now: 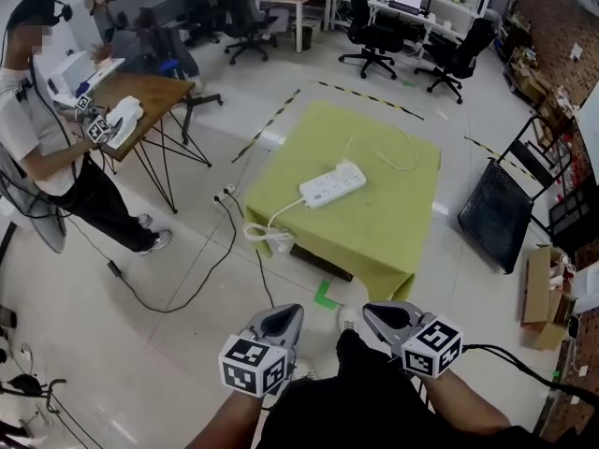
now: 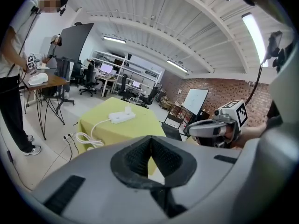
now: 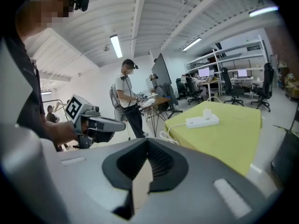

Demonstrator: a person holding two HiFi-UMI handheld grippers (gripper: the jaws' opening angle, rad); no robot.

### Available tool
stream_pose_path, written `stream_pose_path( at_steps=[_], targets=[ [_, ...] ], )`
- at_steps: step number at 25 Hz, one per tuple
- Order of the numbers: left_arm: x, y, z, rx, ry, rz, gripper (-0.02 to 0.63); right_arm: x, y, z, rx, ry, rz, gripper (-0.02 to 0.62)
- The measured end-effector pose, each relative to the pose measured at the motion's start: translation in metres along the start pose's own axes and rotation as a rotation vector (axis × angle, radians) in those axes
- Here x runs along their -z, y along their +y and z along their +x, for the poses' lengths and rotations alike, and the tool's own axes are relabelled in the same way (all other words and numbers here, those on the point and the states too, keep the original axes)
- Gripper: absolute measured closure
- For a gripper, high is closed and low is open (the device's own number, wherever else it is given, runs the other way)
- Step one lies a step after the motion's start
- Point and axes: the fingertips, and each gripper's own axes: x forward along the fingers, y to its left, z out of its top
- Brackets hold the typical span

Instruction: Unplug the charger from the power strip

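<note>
Bystander at 10 o'clock. Left gripper at 6, jaws together, empty. Strip mid-table, 12 o'clock of both grippers, well apart. Charger plugged into its 2 o'clock end. Right gripper at 5, jaws together, empty.

Bare floor lies between the left claw, the right claw and the near edge of the yellow-green bench, crossed only by a green tape mark. The benchtop is mostly free: the power strip sits left of centre and a thin white cable loops behind it. A coiled white cord hangs at the near-left corner, with black leads trailing on the floor beside it. A black folding chair stands near the bench's right side. A person and a wooden bench stand well apart on the left.
</note>
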Motion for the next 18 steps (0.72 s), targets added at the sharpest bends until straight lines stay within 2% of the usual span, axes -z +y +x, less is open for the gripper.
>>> stream_pose_path(
  at_steps=[4,9,14,18],
  targets=[
    [-0.006,0.007,0.020,-0.024,0.020,0.007,0.598,-0.015,-0.038,0.009,0.014,-0.019,-0.001,0.592],
    [-0.030,0.026,0.048,-0.080,0.023,0.002,0.598,-0.041,-0.085,0.034,-0.018,-0.018,-0.028,0.592],
    [-0.068,0.042,0.101,-0.109,0.029,0.011,0.598,-0.076,-0.152,0.065,-0.018,-0.025,-0.093,0.592],
    [-0.088,0.054,0.151,-0.141,0.052,-0.005,0.598,-0.088,-0.212,0.085,-0.014,-0.007,-0.088,0.580]
  ],
)
